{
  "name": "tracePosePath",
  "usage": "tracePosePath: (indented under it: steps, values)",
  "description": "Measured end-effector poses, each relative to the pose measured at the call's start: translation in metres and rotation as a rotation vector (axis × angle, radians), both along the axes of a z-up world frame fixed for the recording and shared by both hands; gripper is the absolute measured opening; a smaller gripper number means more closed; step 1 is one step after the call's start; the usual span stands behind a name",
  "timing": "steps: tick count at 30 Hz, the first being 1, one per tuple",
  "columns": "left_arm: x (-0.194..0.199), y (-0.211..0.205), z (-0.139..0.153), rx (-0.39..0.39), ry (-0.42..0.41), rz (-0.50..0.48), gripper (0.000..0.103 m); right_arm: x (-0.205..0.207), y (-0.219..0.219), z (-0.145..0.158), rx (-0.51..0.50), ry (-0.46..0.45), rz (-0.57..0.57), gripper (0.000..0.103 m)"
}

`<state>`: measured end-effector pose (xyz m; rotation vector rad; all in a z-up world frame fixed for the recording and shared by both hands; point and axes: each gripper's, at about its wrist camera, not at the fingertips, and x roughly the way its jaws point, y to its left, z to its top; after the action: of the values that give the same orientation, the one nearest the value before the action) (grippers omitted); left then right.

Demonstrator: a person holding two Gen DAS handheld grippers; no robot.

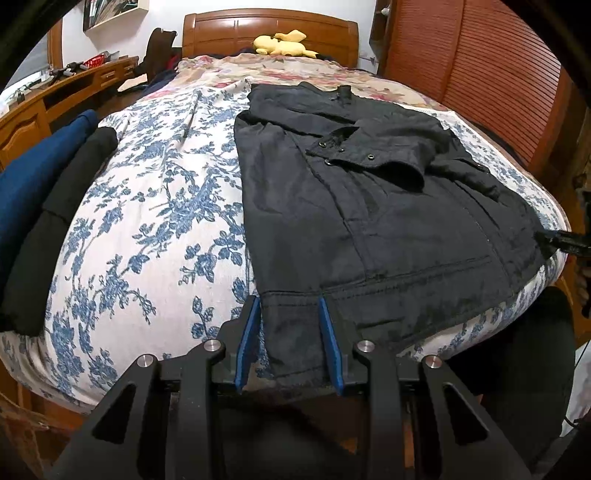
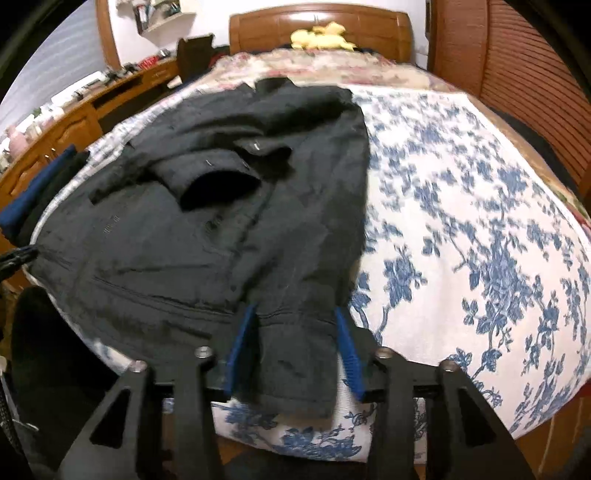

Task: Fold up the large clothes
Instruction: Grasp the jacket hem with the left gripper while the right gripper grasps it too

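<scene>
A large black jacket (image 1: pixel 369 206) lies flat on the bed, collar toward the headboard, sleeves folded in across the chest. It also shows in the right wrist view (image 2: pixel 207 221). My left gripper (image 1: pixel 290 302) is open, its blue pads (image 1: pixel 248 336) on either side of the jacket's near left hem corner. My right gripper (image 2: pixel 295 312) is open, its blue pads (image 2: pixel 349 354) straddling the near right hem corner, which hangs over the bed's edge. The right gripper's tip shows at the right edge of the left wrist view (image 1: pixel 561 242).
The bed has a blue floral sheet (image 1: pixel 147 221) and a wooden headboard (image 1: pixel 269 33) with a yellow plush toy (image 1: pixel 284 44). Folded dark blue and black clothes (image 1: pixel 48 206) lie at the bed's left edge. A wooden desk (image 1: pixel 55 96) stands left, a slatted wooden wardrobe (image 1: pixel 480 74) right.
</scene>
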<state>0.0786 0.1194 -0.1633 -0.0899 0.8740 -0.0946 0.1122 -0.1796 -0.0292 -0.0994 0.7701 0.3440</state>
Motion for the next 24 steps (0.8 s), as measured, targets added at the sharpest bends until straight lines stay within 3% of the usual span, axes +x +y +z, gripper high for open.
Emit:
tracePosePath:
  steps: [7,9,10,14,19,20,22,24]
  values:
    - [-0.001,0.001,-0.002,-0.012,-0.005,0.004,0.034,0.001,0.001,-0.002,0.021,-0.004,-0.012,0.05]
    - [0.0,0.002,-0.002,-0.023,-0.005,0.01,0.034,-0.001,0.001,-0.001,0.027,-0.018,-0.009,0.039]
    - [-0.001,0.002,-0.002,-0.027,-0.005,0.013,0.034,-0.004,0.001,0.0,0.029,-0.039,-0.008,0.028]
    - [-0.004,0.001,-0.002,-0.043,0.007,0.01,0.034,-0.018,-0.009,0.015,0.111,-0.121,-0.003,0.025]
    - [-0.01,0.001,-0.004,-0.072,0.006,0.001,0.034,-0.018,-0.009,0.011,0.121,-0.117,0.01,0.025]
    - [-0.011,0.0,-0.004,-0.077,0.004,-0.006,0.032,-0.016,-0.008,0.008,0.116,-0.109,0.008,0.025]
    - [-0.013,-0.004,-0.003,-0.052,-0.003,-0.014,0.014,-0.011,-0.007,0.001,0.109,-0.088,0.003,0.026]
    - [-0.013,-0.006,0.002,-0.031,-0.013,-0.02,0.008,-0.004,-0.008,-0.005,0.107,-0.049,-0.005,0.036]
